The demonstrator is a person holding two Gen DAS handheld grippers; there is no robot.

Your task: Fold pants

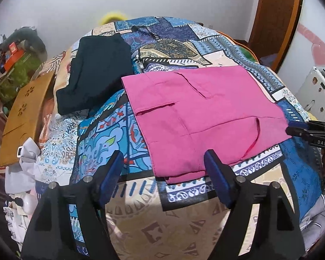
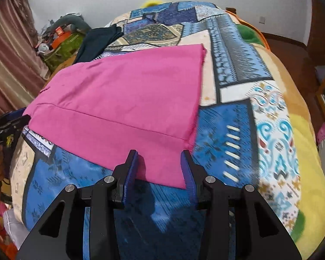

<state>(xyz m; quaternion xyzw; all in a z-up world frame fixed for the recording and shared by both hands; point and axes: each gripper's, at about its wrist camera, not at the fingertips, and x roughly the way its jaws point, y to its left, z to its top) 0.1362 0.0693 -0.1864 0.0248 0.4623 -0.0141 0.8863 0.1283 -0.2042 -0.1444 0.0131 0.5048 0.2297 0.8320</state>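
The pink pants [image 1: 197, 117] lie flat on the patterned bedspread [image 1: 140, 223]; they also show in the right wrist view [image 2: 123, 99]. My left gripper [image 1: 163, 171] is open, its fingers straddling the near waist corner of the pants, just above the cloth. My right gripper [image 2: 160, 162] is open around the near hem corner of the leg end. The right gripper also shows at the right edge of the left wrist view [image 1: 301, 130].
Folded dark pants [image 1: 95, 71] lie at the far left of the bed. A wooden lap table [image 1: 25, 117] leans at the bed's left side. Clutter [image 1: 12, 58] is piled beyond it. A wooden door [image 1: 275, 21] stands at the back right.
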